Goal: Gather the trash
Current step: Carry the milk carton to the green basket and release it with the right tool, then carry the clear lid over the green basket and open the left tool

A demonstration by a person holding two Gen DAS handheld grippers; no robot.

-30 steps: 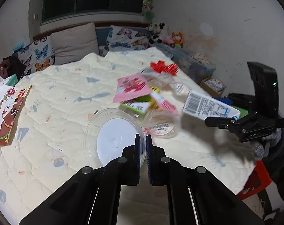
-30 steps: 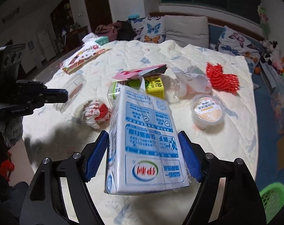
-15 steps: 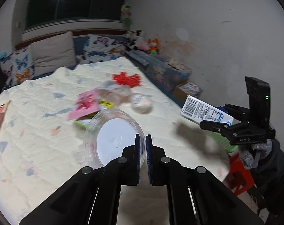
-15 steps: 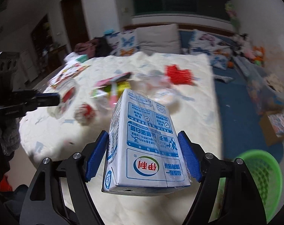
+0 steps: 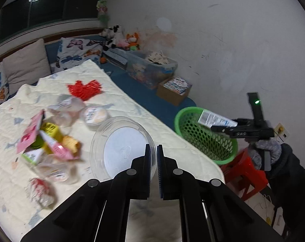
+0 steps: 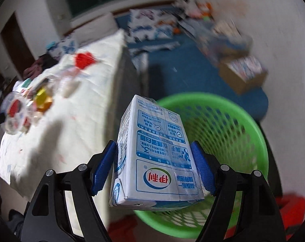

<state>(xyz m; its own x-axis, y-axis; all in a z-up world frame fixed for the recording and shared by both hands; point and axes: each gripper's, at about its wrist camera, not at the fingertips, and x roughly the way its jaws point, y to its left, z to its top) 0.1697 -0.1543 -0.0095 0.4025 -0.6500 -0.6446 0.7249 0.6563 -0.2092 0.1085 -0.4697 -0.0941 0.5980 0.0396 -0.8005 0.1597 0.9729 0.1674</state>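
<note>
My right gripper (image 6: 153,148) is shut on a blue-and-white milk carton (image 6: 152,157), which hangs over the green mesh basket (image 6: 229,119) beside the bed. In the left wrist view the same carton (image 5: 213,119) sits above the basket's (image 5: 204,141) rim, held by the right gripper (image 5: 223,127). My left gripper (image 5: 153,153) is shut on the rim of a clear round plastic lid (image 5: 120,147), carried over the bed's edge. Several pieces of trash lie on the quilt: a pink packet (image 5: 29,135), a yellow carton (image 5: 49,129), a round tub (image 5: 94,115) and a crumpled red-and-white wrapper (image 5: 39,189).
A red stool (image 5: 245,177) stands under the basket, near the wall. A cardboard box (image 5: 174,89) and a clear storage bin (image 5: 150,68) stand on the blue floor. Red mesh (image 5: 85,88) lies further up the bed (image 5: 132,104), with pillows and plush toys behind.
Both hands have swung right, away from the trash on the bed. The carton has moved from above the quilt to above the green basket. Both grips are unchanged.
</note>
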